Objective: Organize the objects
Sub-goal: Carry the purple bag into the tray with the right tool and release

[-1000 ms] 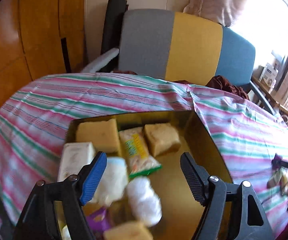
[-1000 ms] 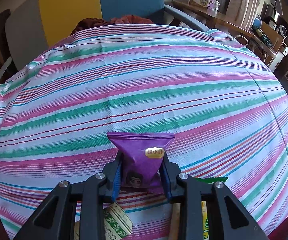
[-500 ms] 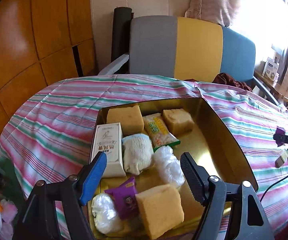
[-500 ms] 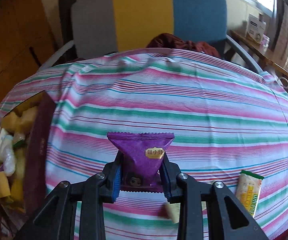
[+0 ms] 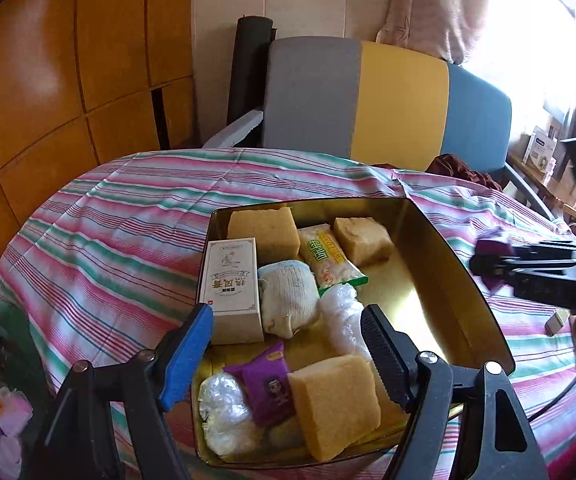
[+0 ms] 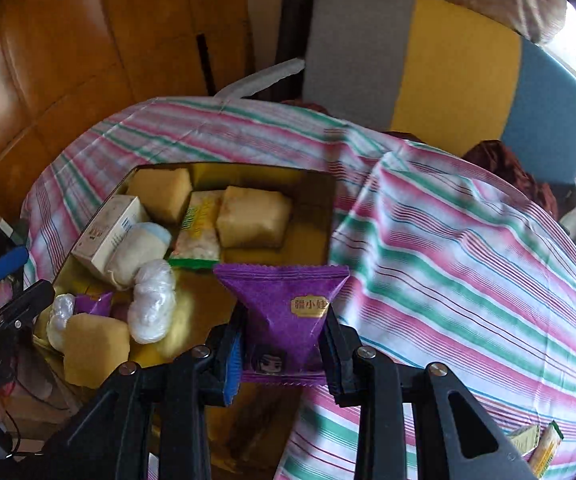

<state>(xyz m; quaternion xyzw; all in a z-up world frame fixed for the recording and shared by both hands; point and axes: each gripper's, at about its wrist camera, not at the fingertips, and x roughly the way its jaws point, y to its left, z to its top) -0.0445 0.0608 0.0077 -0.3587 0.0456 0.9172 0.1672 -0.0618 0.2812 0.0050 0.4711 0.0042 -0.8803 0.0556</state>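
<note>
The purple snack packet (image 6: 288, 312) is pinched in the right gripper (image 6: 283, 354), maybe just over the gold tin's (image 6: 320, 216) near right edge. The tin's bare floor lies to the left. The left gripper (image 5: 288, 344) waits wide and empty.

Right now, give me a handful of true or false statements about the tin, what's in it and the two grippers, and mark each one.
1. The right gripper is shut on a purple snack packet. True.
2. The gold tin is empty. False: it holds sponges, packets and a white box.
3. The left gripper holds a sponge. False: its fingers are open, gripping nothing.
4. Another purple packet already lies in the tin. True.
5. The tablecloth is plain white. False: it is striped.
</note>
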